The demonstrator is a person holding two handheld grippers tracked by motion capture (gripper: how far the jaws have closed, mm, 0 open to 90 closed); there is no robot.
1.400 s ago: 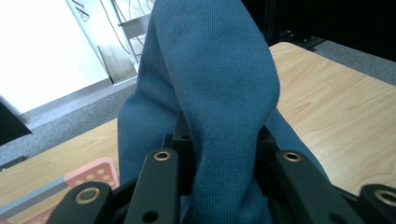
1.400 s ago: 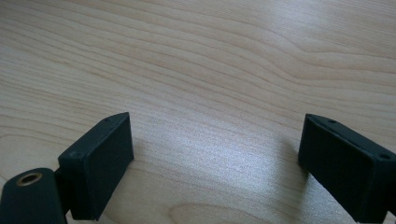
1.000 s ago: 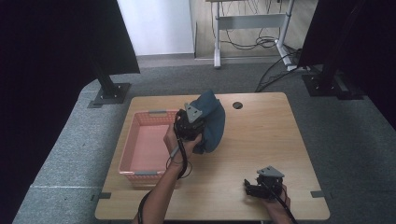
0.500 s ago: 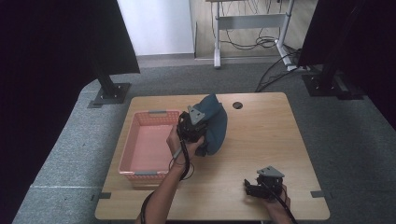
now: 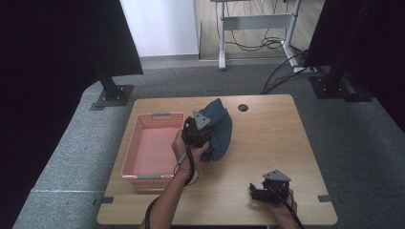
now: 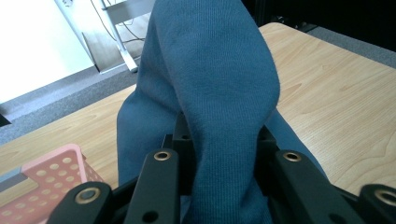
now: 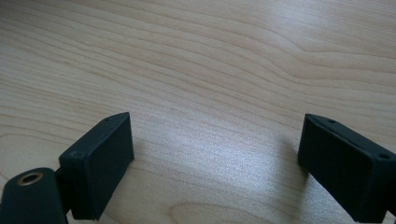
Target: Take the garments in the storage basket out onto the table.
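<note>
As the table was seen from the high view, a blue cloth (image 5: pixel 220 129) was found just above the middle of the frame, clamped in the left gripper (image 5: pixel 197 132) and lying just right of a pink basket (image 5: pixel 152 147). Its long axis was seen to run from the lower left up to the upper right, with the narrower end pointed toward the top of the frame. The right gripper (image 5: pixel 260 192) was placed low and right on the wooden table (image 5: pixel 286 138), well apart from the cloth.

From the left gripper view, the cloth (image 6: pixel 212 88) was shown pinched between the closed jaws, rising up the centre of the frame, with the basket's corner (image 6: pixel 51 175) at lower left.

From the right gripper view, the jaws were seen spread wide over bare table (image 7: pixel 210 60), with nothing held between them.
</note>
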